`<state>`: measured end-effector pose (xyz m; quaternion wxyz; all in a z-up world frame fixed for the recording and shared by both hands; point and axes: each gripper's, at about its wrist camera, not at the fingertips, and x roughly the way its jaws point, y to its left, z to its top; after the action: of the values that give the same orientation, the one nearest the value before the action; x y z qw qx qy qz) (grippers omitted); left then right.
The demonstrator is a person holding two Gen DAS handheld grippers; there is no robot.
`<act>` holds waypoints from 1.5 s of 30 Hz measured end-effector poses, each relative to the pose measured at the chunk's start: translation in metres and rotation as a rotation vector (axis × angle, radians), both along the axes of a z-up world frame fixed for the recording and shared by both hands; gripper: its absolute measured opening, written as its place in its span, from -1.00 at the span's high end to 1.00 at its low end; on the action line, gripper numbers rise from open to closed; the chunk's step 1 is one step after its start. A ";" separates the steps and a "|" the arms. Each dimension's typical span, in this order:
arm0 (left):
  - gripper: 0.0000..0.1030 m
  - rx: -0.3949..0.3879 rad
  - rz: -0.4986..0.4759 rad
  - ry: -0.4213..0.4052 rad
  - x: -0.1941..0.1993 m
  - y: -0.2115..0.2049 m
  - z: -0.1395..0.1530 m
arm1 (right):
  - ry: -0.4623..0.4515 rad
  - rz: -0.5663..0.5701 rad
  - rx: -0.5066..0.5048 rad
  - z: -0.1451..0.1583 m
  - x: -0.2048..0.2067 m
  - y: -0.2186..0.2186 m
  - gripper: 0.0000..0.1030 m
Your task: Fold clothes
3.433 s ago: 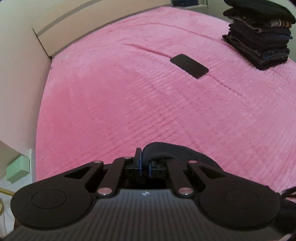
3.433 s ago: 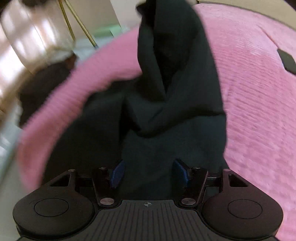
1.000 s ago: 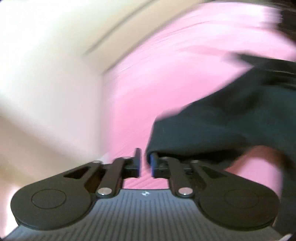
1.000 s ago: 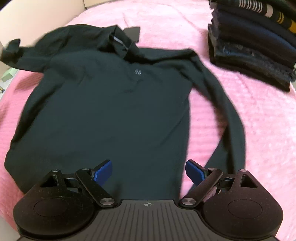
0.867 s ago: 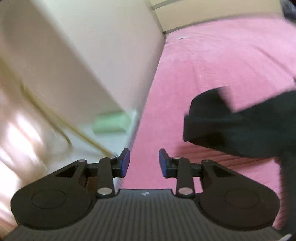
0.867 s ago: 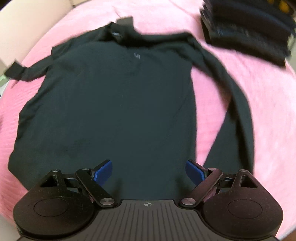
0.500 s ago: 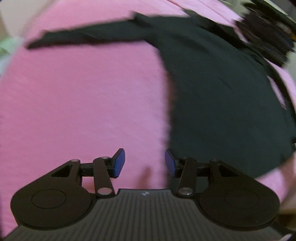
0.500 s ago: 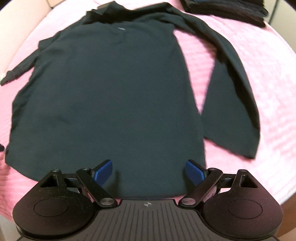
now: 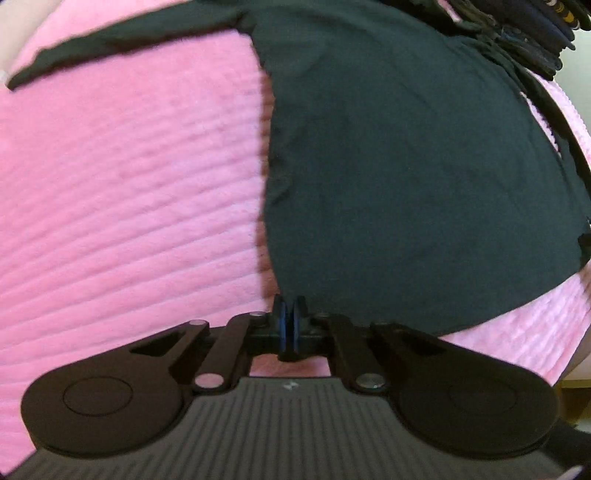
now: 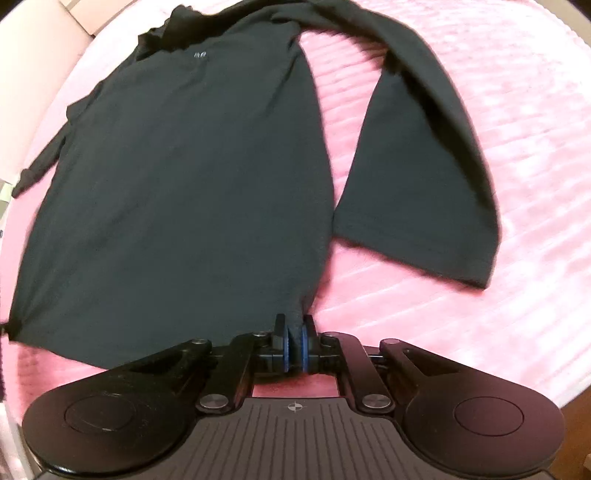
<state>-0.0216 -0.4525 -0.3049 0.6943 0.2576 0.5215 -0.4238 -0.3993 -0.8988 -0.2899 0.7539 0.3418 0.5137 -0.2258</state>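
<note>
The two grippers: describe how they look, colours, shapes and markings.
Both the left gripper and right gripper are black, with blue pads on short fingers, two round discs at the sides, silver pivot bolts, and a ribbed grey plate bearing a small white mark.

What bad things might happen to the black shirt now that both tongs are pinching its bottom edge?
1. The left tongs and right tongs each pinch only a small bit of the black shirt's hem, so it could slip out when lifted.
2. The right sleeve lies spread on the pink blanket and may drag or bunch.
3. The stack of folded clothes lies close; a swing might knock it.
</note>
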 end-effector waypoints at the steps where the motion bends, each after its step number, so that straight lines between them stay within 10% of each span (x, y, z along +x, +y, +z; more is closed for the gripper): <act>1: 0.96 -0.001 0.011 0.009 -0.003 0.007 0.009 | -0.003 0.013 0.005 0.008 -0.001 -0.005 0.92; 9: 0.97 0.017 -0.015 0.133 -0.086 0.056 0.077 | 0.130 0.066 -0.013 0.050 -0.067 -0.012 0.92; 13: 0.96 0.072 0.015 0.173 -0.124 0.066 0.047 | 0.176 0.066 0.010 0.027 -0.066 -0.006 0.88; 16: 0.81 0.137 0.031 0.176 -0.130 0.065 0.021 | 0.208 0.096 -0.074 0.036 -0.048 0.003 -0.32; 19: 0.41 0.147 0.024 0.130 -0.120 0.072 0.025 | 0.153 0.116 -0.118 0.060 -0.029 0.007 -0.39; 25: 0.24 0.058 -0.011 -0.029 -0.052 0.069 0.061 | 0.070 0.071 -0.193 0.102 0.027 -0.001 -0.39; 34: 0.13 -0.154 -0.172 -0.186 0.076 -0.064 0.086 | -0.064 0.416 -0.413 0.102 0.177 -0.032 -0.39; 45: -0.20 -0.170 -0.301 -0.249 0.125 -0.255 0.001 | -0.071 0.884 -0.561 -0.009 0.310 -0.109 -0.73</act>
<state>0.1031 -0.7076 -0.3042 0.7015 0.3236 0.3495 -0.5302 -0.0895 -1.0075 -0.2984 0.8566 -0.1154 0.5028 -0.0034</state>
